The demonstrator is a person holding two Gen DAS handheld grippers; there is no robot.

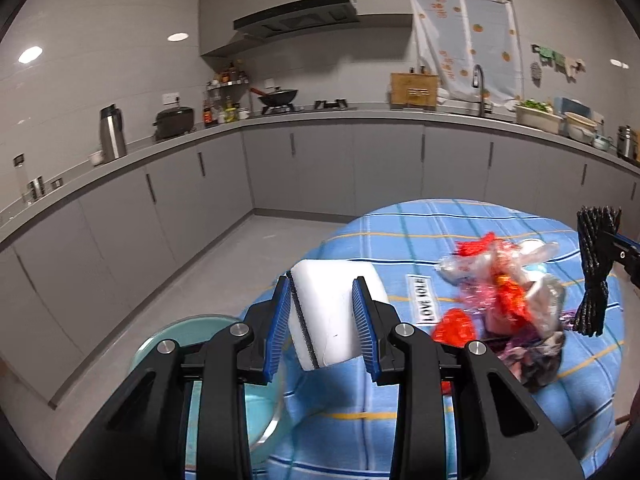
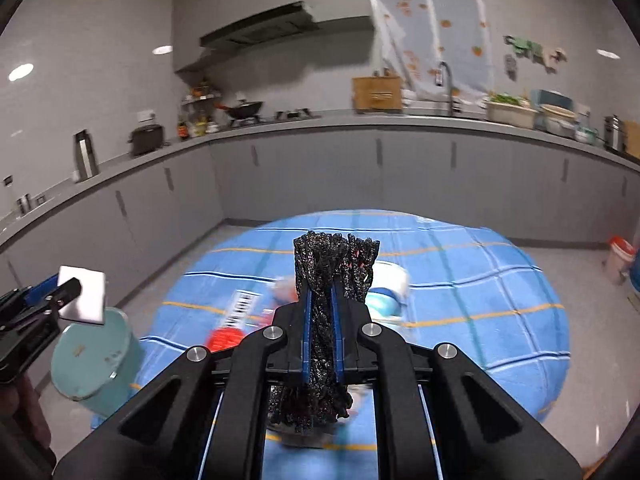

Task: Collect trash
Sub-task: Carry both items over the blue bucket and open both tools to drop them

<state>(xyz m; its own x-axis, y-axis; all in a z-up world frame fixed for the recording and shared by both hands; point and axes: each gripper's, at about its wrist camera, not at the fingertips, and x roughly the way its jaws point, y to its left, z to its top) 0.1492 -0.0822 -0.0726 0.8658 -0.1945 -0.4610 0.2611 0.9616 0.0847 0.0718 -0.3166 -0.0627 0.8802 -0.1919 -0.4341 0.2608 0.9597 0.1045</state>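
Observation:
My left gripper (image 1: 322,320) is shut on a white foam block (image 1: 334,312) and holds it above the edge of the blue checked table (image 1: 420,224), over the teal trash bin (image 1: 192,332). My right gripper (image 2: 320,312) is shut on a bundle of black mesh netting (image 2: 332,272), held above the table (image 2: 480,280). The netting also shows at the right in the left wrist view (image 1: 596,272). A heap of red and clear wrappers (image 1: 508,292) lies on the table. The left gripper with the block (image 2: 82,294) shows in the right wrist view above the bin (image 2: 96,356).
A white and teal cup (image 2: 386,292) and a barcode label (image 2: 240,308) lie on the table. Grey kitchen cabinets (image 1: 320,160) run along the back and left. A red and white bucket (image 2: 618,258) stands on the floor at right.

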